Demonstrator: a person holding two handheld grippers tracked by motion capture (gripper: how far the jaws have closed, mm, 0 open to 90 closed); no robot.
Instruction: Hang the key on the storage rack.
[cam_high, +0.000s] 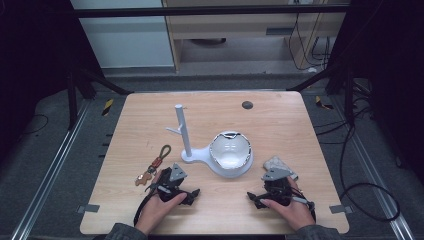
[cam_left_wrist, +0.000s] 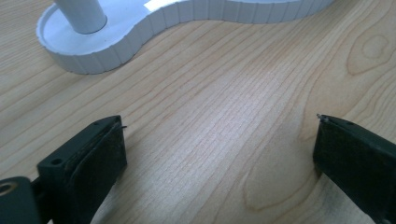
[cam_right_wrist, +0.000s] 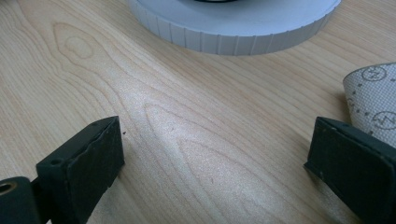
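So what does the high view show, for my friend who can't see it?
Two hands rest open grippers, left and right, on a wooden table. Between them, farther back, stands a white stand with a post and a shiny bowl. A keychain lies left and a cloth right.

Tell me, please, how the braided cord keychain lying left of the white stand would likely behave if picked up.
The braided cord keychain with brown charms would probably go floppy, since it lies in a loose curve on the wooden table. It looks small and thin, so likely light. Its charms would probably dangle and swing.
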